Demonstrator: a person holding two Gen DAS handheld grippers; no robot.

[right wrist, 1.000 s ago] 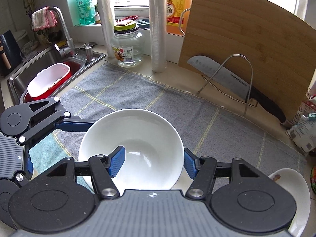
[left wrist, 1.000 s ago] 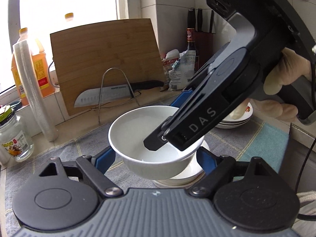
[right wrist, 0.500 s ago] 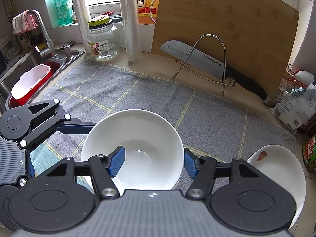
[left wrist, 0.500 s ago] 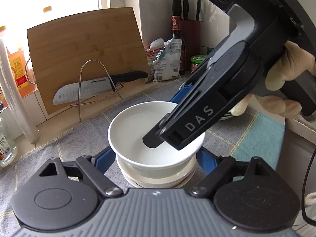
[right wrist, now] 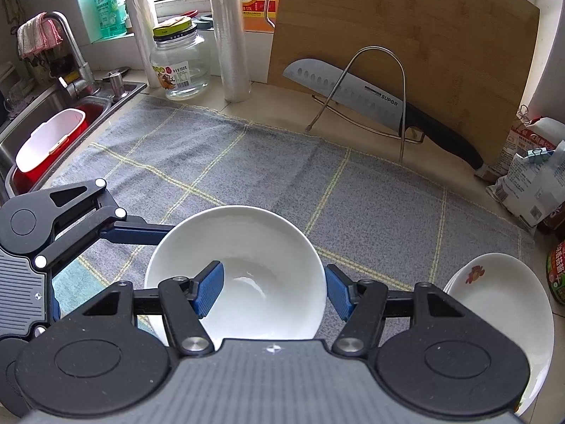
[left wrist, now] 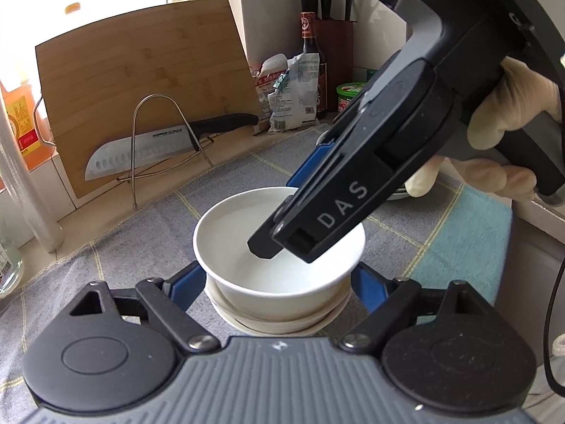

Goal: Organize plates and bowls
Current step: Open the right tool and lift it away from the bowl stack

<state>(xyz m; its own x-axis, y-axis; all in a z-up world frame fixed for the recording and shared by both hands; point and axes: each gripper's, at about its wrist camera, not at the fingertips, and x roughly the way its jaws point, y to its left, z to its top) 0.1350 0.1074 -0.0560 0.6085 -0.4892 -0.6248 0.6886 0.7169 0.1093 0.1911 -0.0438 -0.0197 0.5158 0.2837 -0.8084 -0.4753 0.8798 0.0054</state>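
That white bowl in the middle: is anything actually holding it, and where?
Yes. The right tool pinches the white bowl at its rim, one finger inside, one outside. The left tool hugs its sides, but contact cannot be told.

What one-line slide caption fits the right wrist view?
Right tool pinches the round white ceramic bowl's rim above a grey checked cloth; left tool flanks the bowl.

Both wrist cams close, angled down over same white bowl (left wrist: pixel 279 247), opposite sides.
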